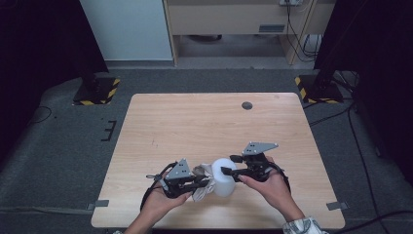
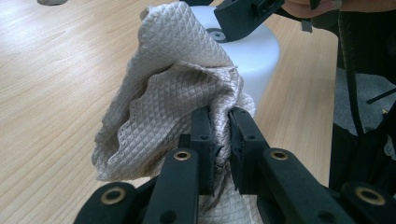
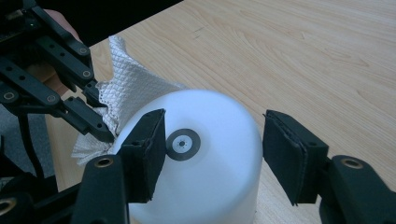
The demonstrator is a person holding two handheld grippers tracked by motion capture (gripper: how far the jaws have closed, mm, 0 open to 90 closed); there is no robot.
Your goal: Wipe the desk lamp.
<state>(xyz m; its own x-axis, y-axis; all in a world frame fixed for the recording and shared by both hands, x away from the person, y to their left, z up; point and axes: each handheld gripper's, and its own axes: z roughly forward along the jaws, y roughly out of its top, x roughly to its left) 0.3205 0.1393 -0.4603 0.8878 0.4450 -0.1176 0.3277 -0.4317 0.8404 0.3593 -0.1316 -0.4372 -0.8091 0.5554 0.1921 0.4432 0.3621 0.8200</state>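
White plastic cup [image 3: 219, 186], upside down on the wooden table [image 1: 195, 117], low and centre in the high view, right between the two hands. Beige quilted cloth [image 2: 177, 93] bunched up and clamped tight in the left gripper [image 2: 219, 116], pressed against the cup's side at the middle of the left gripper view. Looks like a wipe-down, judging by that contact alone. Right gripper [image 3: 212, 140] over the cup's upturned base, jaws wide apart, one pad low and left of centre beside the round mark [image 3: 183, 144], the other off at the cup's right edge; hard to tell whether either pad truly bears on the plastic. And therein the danger: light, smooth, empty-looking, so likely to skate across the wood or tip over under a firm push from the cloth, with no real squeeze from the right side to brace it. Could also roll off toward the near table edge, not far below in the high view. Second worry: only a thin pinch of fabric between the left jaws, so liable to slip free under a hard drag. Third: black jaws close together around the cup, so at risk of knocking into each other.
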